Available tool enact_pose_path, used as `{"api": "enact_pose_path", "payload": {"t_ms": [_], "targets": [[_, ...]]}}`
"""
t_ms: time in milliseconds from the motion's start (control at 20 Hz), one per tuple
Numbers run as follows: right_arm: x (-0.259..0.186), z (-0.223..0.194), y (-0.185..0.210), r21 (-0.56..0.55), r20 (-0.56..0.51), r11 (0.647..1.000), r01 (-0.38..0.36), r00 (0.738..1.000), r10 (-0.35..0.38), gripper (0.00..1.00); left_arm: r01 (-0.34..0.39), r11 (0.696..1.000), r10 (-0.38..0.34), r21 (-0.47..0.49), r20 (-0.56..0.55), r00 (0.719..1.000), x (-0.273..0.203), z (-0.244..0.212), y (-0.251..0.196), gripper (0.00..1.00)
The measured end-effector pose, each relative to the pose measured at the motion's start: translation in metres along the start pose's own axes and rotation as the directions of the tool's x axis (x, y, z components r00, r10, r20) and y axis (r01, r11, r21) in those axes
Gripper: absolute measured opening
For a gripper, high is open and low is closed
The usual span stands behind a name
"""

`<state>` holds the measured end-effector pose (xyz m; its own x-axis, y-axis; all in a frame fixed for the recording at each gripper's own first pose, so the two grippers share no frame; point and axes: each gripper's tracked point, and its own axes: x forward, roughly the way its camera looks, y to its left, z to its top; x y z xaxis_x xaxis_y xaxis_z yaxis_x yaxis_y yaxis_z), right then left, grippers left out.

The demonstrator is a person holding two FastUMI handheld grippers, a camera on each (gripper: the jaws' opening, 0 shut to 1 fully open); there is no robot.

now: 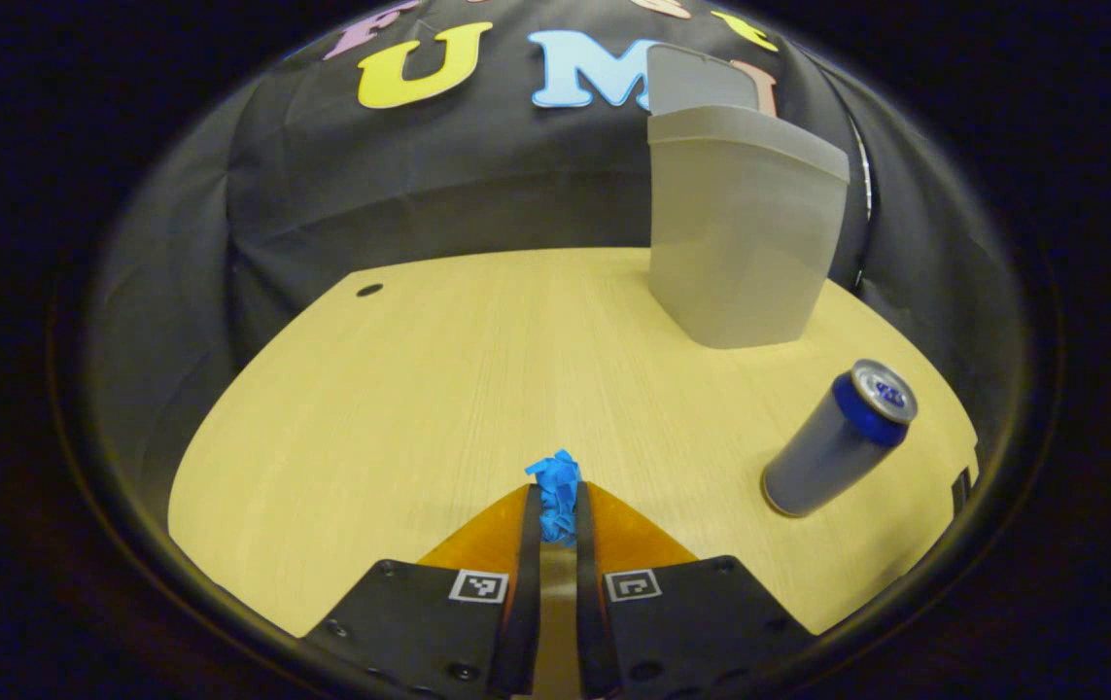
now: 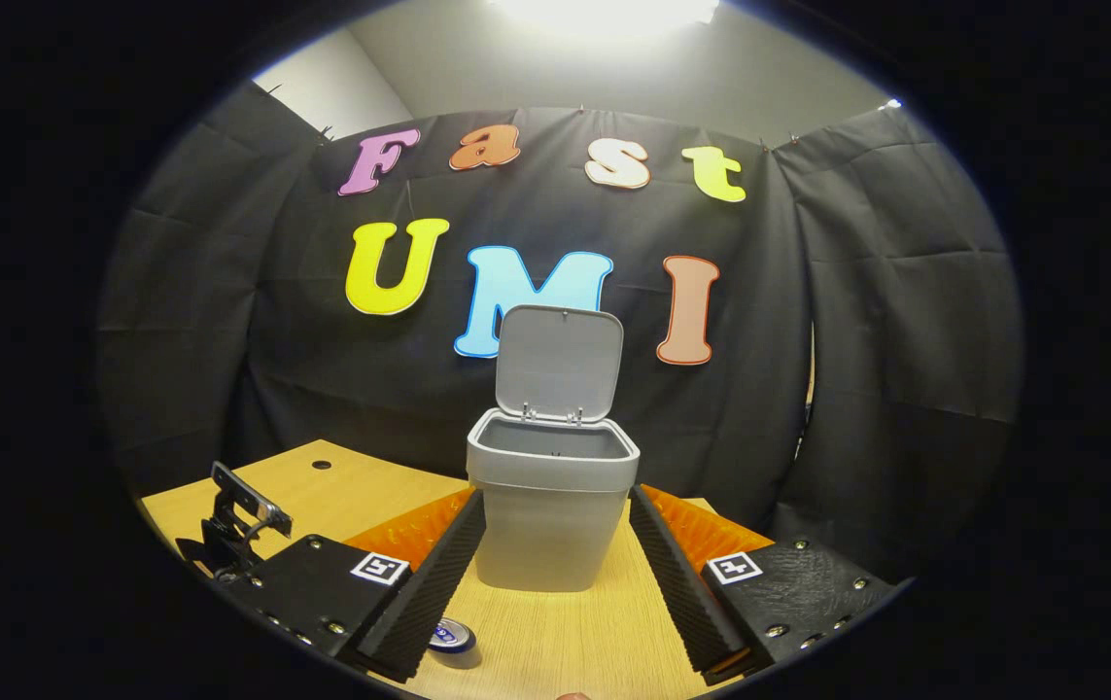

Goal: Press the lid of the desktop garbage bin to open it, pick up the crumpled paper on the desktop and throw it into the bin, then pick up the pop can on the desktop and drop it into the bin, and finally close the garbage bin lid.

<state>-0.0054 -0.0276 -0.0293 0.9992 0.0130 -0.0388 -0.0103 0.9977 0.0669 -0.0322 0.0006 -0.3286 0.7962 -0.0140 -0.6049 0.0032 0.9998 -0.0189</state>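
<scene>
My left gripper is shut on a small blue crumpled paper, low over the wooden table. The grey bin stands at the far right in the left gripper view, its lid tipped up behind it. A blue and silver pop can stands upright to the right of the paper. In the right gripper view the bin is straight ahead with its lid raised. My right gripper is open, and its fingers frame the bin from nearer the camera. The can's top peeks out under the left finger.
A small round hole is in the table's far left corner. The black cloth wall hangs right behind the table and the bin. The left gripper's body shows at the left of the right gripper view, over the table.
</scene>
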Motion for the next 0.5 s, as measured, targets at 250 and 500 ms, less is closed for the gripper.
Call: {"api": "enact_pose_path", "payload": {"t_ms": [250,500], "targets": [[0.001,-0.005,-0.002,0.021,-0.002,1.0,-0.009,1.0,0.009,0.96,0.037,0.999,-0.037,0.003,0.093,0.995,-0.015,0.057,-0.012,0.24],[0.002,-0.004,-0.01,0.032,0.007,0.999,-0.007,1.0,0.007,0.95,0.059,0.996,-0.069,0.059,0.174,0.982,-0.028,0.109,-0.03,0.23]]}}
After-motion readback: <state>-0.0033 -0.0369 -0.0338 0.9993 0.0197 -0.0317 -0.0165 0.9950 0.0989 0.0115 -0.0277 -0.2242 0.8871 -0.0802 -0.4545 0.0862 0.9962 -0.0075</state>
